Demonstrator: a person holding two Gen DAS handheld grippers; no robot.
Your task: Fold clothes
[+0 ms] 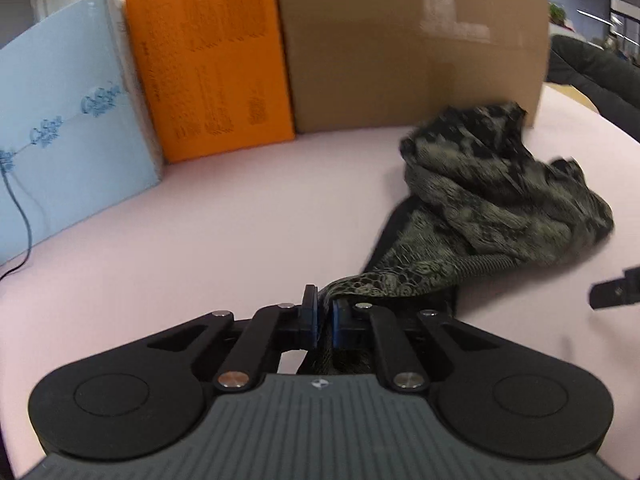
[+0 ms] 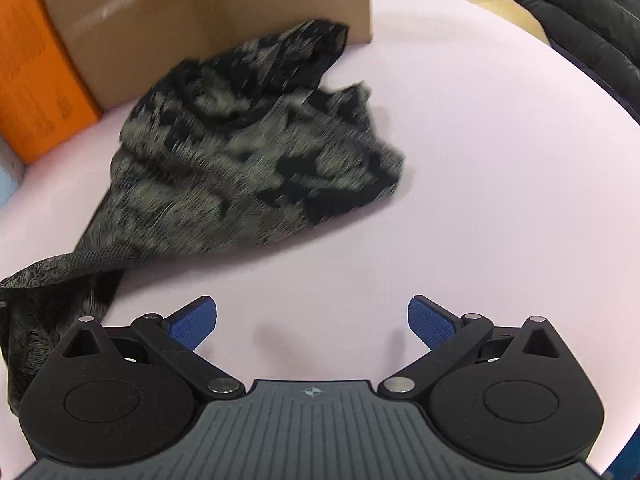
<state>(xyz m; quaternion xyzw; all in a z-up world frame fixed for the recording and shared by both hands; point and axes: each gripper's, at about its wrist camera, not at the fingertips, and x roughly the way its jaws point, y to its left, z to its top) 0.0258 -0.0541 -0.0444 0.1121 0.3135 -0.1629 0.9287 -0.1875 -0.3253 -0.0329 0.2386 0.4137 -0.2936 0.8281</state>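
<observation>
The garment (image 1: 500,200) is a dark, black and green patterned piece of clothing, and it lies in a crumpled heap on the pink tabletop (image 1: 240,220). The far end of the heap sits close to a big brown cardboard box (image 1: 400,40), though the blur makes it hard to say if they touch. Next to the brown box stands an orange box (image 1: 208,60), and next to that is a light blue box (image 1: 72,100) with small blue pictures on it. A thin dark cable (image 1: 24,232) hangs down in front of the blue box and runs onto the tabletop. The left gripper (image 1: 325,318) has its fingers together, pinched tight on one edge of the garment, near a ribbed band. From that pinched spot the cloth stretches away to the heap, and some of it hangs below the fingers too. The right gripper (image 2: 312,324) has its blue fingers (image 2: 192,322) wide apart with nothing between them. It is above bare pink tabletop, near the garment but not touching it. In the right wrist view the garment (image 2: 248,152) lies ahead and to the left, and the brown box (image 2: 208,8) is behind it. A dark padded seat (image 2: 568,12) is past the far edge of the tabletop
</observation>
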